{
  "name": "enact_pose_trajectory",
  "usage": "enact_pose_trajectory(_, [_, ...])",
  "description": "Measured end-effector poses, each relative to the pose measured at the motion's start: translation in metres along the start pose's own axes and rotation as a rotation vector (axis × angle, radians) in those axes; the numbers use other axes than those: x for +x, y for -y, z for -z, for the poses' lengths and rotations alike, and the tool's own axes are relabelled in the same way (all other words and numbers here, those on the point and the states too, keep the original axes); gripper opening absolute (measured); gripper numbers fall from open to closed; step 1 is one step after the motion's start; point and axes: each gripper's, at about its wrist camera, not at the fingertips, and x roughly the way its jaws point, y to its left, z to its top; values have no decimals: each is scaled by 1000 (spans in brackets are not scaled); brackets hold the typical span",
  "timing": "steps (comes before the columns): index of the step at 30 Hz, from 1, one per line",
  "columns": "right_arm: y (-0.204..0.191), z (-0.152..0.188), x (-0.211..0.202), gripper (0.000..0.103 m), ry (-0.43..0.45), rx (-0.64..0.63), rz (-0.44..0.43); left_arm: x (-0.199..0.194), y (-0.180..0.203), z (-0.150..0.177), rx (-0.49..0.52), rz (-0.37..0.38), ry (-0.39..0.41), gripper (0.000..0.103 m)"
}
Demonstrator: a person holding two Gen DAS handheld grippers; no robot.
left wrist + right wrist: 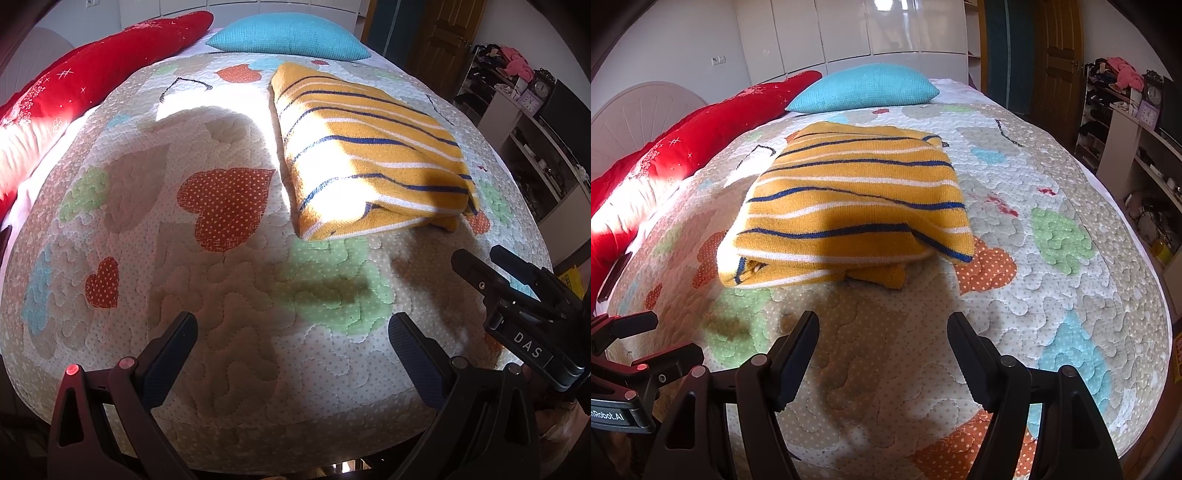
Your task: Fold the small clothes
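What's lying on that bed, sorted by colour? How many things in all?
Yellow, striped: 1, the folded garment
Turquoise: 1, the small pillow
Red: 1, the long cushion
Total: 3, all on the patchwork quilt.

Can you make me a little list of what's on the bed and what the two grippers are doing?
garment: yellow striped top, folded, lying on the quilt
pillows: blue pillow and red pillow behind it
left gripper: open, holding nothing
right gripper: open, holding nothing, just short of the top
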Motion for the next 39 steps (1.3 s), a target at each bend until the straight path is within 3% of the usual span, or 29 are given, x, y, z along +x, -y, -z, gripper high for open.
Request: enact_pose_trajectory(39, [-5, 7, -30, 80, 64, 5, -8, -25, 9, 13, 25, -15, 55, 103])
